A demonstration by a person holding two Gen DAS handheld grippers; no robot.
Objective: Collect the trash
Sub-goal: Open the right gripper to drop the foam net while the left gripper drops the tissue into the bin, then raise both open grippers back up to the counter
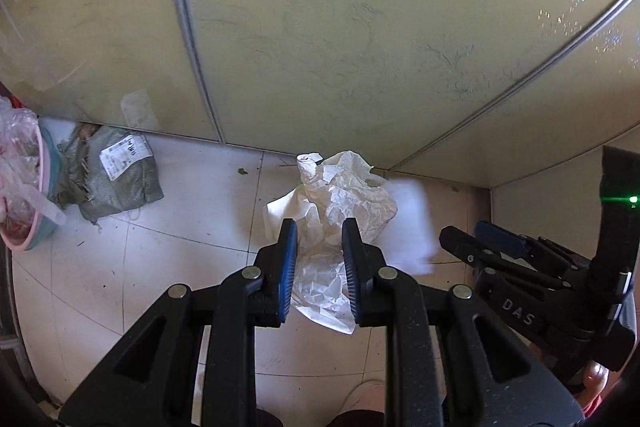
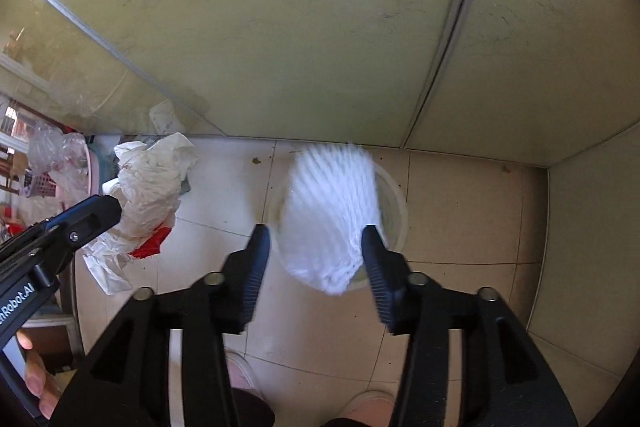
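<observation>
White item [image 2: 332, 215] between right claw [image 2: 316, 247] fingers: motion-blurred, streaked, can't tell material or whether it touches either pad. Clear round container [image 2: 394, 211] under it mostly hidden, only rim shows. In left wrist view same white item [image 1: 408, 223] is blurred smear behind crumpled paper [image 1: 340, 203]. Left claw [image 1: 319, 255] covers paper's middle (contact w/ pads unclear). Pink basin [image 1: 34, 223] cut by left edge. Parcel label [image 1: 126, 155] text too small. Shoe [image 2: 368, 403] cut by bottom edge.
</observation>
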